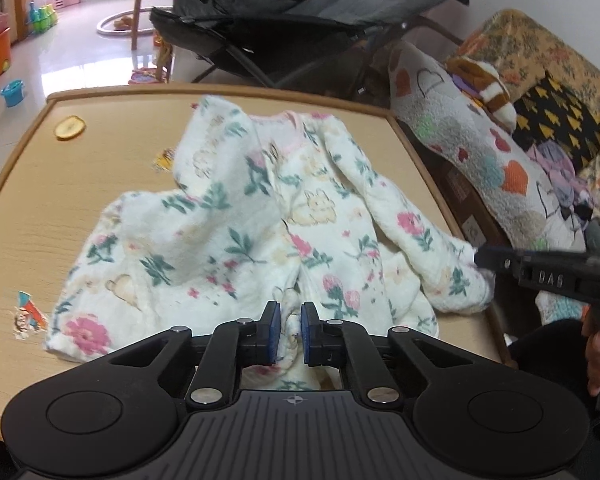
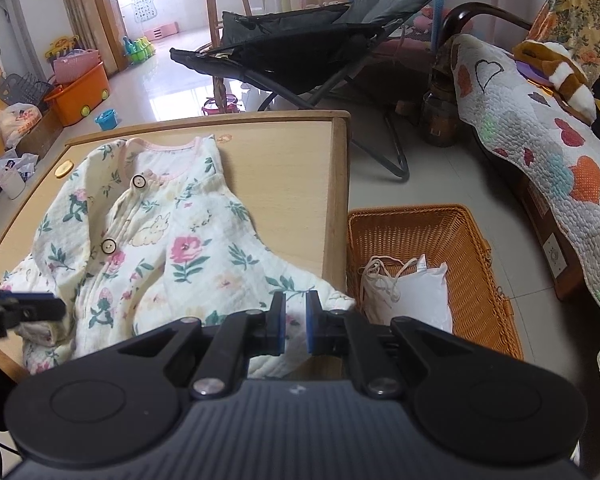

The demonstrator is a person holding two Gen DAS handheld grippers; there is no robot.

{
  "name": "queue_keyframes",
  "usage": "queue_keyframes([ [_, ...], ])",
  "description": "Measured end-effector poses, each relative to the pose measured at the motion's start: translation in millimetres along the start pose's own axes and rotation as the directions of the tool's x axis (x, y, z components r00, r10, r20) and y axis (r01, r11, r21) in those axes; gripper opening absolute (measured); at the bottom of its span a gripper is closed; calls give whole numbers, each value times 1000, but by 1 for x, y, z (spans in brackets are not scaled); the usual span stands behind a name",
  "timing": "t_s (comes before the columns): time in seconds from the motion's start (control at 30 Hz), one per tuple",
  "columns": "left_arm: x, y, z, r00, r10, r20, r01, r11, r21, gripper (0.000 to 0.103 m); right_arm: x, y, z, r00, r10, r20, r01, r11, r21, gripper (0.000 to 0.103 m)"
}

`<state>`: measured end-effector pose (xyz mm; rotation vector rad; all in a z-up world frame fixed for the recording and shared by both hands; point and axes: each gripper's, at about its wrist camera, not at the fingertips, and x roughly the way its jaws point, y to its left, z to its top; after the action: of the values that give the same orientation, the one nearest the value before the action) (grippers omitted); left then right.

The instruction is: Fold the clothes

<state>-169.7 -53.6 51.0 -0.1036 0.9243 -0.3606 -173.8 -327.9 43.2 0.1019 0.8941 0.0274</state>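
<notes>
Floral quilted baby top (image 1: 236, 216) lying rumpled, buttoned front up, on wooden table (image 1: 52, 208); no fold made yet, all folding remaining. Left gripper (image 1: 291, 330) pinching near hem, pads narrow with fabric bunched between. Right gripper (image 2: 296, 320) clamping narrow on sleeve cuff at table's right edge. Hem under both grippers being hidden. Wicker basket (image 2: 472, 248) beside table holding white items, hard to identify.

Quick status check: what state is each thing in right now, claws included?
Left claw: shut on the garment's near edge.
Right claw: shut on a sleeve end.
Garment: rumpled on the table, unfolded, buttoned.
Basket: on the floor, holds white cloth.
</notes>
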Motion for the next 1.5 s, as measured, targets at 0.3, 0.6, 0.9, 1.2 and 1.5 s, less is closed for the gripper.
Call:
queue_keyframes([
  [0.3, -36, 35, 17, 995, 57, 87, -52, 997, -58, 11, -3, 10, -4, 1000, -16, -13, 15, 999, -32, 9],
  [0.6, -36, 24, 11, 999, -20, 50, 23, 998, -56, 21, -7, 24, -9, 999, -29, -20, 28, 996, -82, 9],
  [0.9, 8, -20, 11, 999, 49, 13, -49, 999, 1, 51, -7, 20, -10, 999, -21, -28, 20, 997, -69, 9],
  [1.2, 28, -13, 12, 996, 83, -27, -83, 996, -9, 45, 1, 10, -11, 997, -24, -69, 24, 1000, -2, 9],
  [1.5, 30, 2, 9, 999, 46, -12, -46, 997, -57, 13, 6, 8, -12, 995, -25, -96, 27, 999, 19, 9],
])
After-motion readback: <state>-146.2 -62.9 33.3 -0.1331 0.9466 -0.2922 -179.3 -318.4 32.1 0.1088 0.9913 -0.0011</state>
